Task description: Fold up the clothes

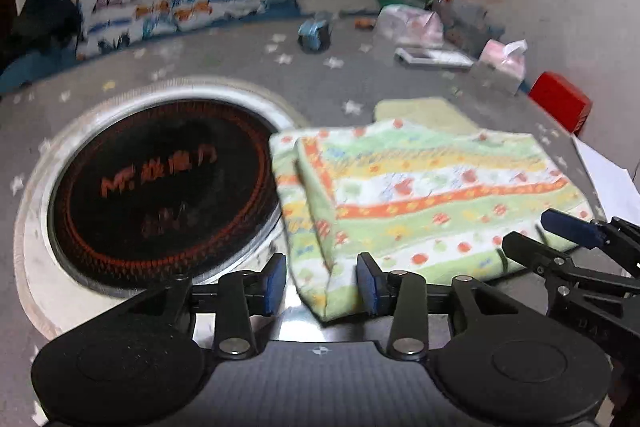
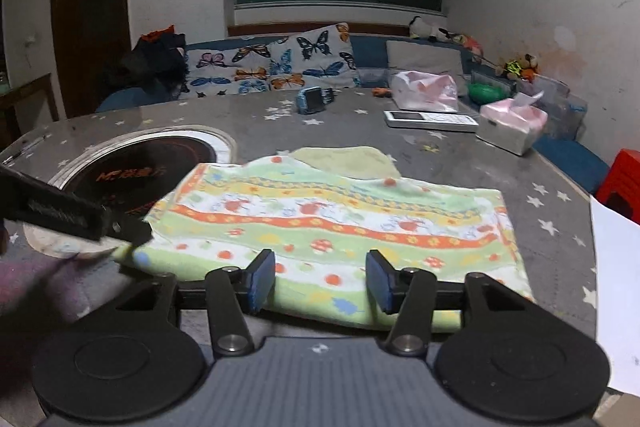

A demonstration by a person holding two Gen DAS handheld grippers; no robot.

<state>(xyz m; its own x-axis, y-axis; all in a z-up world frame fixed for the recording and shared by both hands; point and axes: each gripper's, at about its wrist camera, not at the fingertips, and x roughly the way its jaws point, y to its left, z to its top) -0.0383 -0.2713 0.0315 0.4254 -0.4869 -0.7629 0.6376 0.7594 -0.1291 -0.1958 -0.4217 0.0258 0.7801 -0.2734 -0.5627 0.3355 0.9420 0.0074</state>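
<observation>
A striped green, orange and white garment (image 1: 420,195) lies folded on the grey star-patterned table; it also shows in the right wrist view (image 2: 340,223). My left gripper (image 1: 322,285) is open, its jaws either side of the garment's near left corner, which hangs at the edge of the hotplate. My right gripper (image 2: 322,281) is open over the garment's near edge, and shows at the right of the left wrist view (image 1: 548,235). The left gripper shows at the left of the right wrist view (image 2: 132,231), by the garment's left corner.
A round black built-in hotplate (image 1: 160,187) with a steel rim sits left of the garment. At the table's far side are a tissue box (image 2: 512,123), a white remote (image 2: 430,120), a pink bag (image 2: 426,91) and a small blue object (image 2: 310,101). White paper (image 2: 616,287) lies at the right edge.
</observation>
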